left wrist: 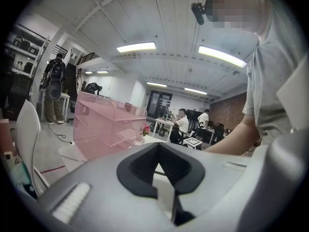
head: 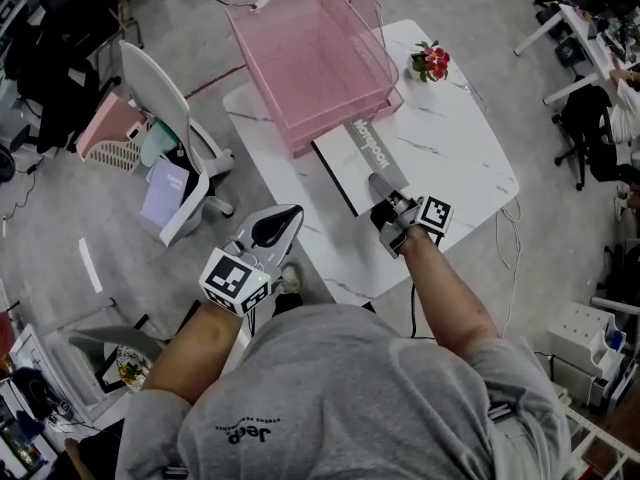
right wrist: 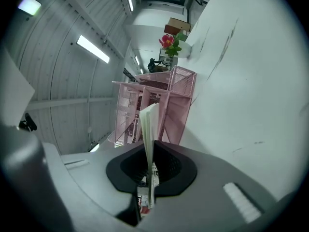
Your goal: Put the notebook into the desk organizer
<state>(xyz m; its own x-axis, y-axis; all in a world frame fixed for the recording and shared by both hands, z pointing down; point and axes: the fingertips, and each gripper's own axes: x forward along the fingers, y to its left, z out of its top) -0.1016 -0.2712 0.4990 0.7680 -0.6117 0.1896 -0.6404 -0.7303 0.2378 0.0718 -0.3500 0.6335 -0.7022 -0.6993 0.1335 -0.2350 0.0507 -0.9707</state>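
1. The right arm reaches forward over the table [head: 455,163], its forearm bare and nearly straight. The hand is behind the marker cube [head: 433,213].
2. The right gripper [head: 379,182] points away from the person and a little left, toward the organizer [head: 300,63]. In its own view the tabletop rises like a wall on the right, so this gripper is rolled onto its side.
3. The right gripper's [right wrist: 147,143] fingers are clamped on the notebook [right wrist: 150,122], which shows edge-on between them, with pages fanning slightly beyond the tips.
4. The notebook [head: 345,166] stretches from that grip across the table to the organizer's front. Its far end is at the lowest tier's edge, and most of it is outside. I cannot tell whether the end has entered the tier.
5. The left arm is bent, with the forearm coming up from the lower left. The left gripper [head: 291,213] is at the table's near left edge, well apart from the notebook.
6. The left gripper [left wrist: 157,147] is aimed roughly level toward the organizer [left wrist: 104,124]. Its fingers are drawn together and nothing is between them.
7. The organizer [right wrist: 145,98] is pink wire mesh and sits at the table's far end. A flower [head: 431,61] is just to its right, and a chair [head: 165,108] stands off the table to the left.
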